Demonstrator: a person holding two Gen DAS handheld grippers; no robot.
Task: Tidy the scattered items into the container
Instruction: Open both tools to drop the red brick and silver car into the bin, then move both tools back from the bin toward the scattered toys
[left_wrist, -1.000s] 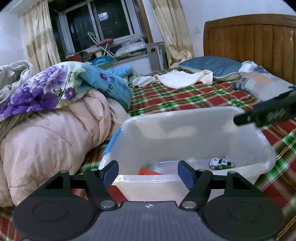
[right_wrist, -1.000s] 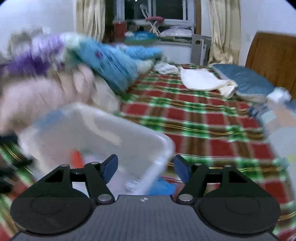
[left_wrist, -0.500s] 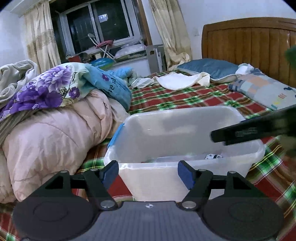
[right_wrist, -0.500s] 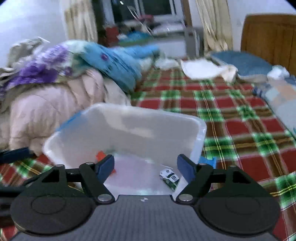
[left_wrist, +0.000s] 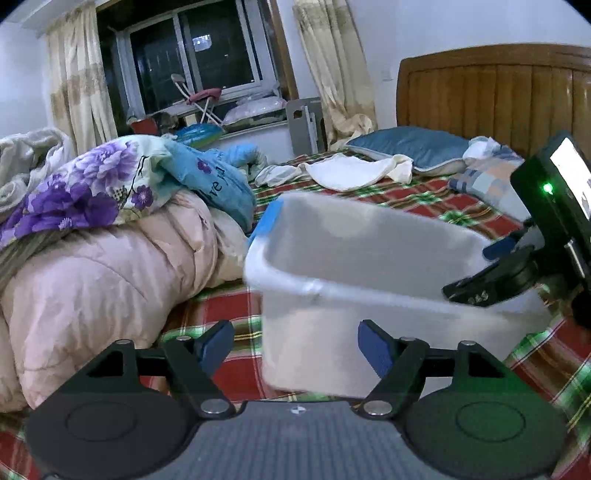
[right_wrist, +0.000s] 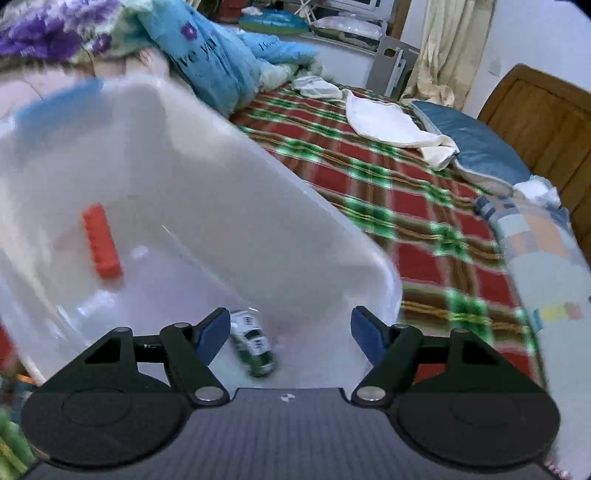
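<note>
A translucent white bin (left_wrist: 369, 236) with a blue latch stands on the plaid bed and looks blurred. Inside it lie a red block (right_wrist: 101, 242) and a green-and-white toy car (right_wrist: 255, 343). My left gripper (left_wrist: 295, 345) hovers just short of the bin's near wall; its jaws are opening and hold nothing. My right gripper (right_wrist: 290, 332) is open and empty above the bin's right end, pointing down at the car. Its black body (left_wrist: 546, 221) shows at the right edge of the left wrist view.
A pink quilt (left_wrist: 92, 277) under a floral blanket (left_wrist: 85, 184) is heaped left of the bin. The plaid bedspread (right_wrist: 406, 206) stretches to a white cloth (left_wrist: 351, 171), a blue pillow (left_wrist: 413, 147), a patchwork pillow (right_wrist: 546, 258) and a wooden headboard (left_wrist: 498, 96).
My right gripper swung over the bin, sank and rolled, so the car and red block came into view. In the left view the bin shifted and turned, and its inside is hidden now.
</note>
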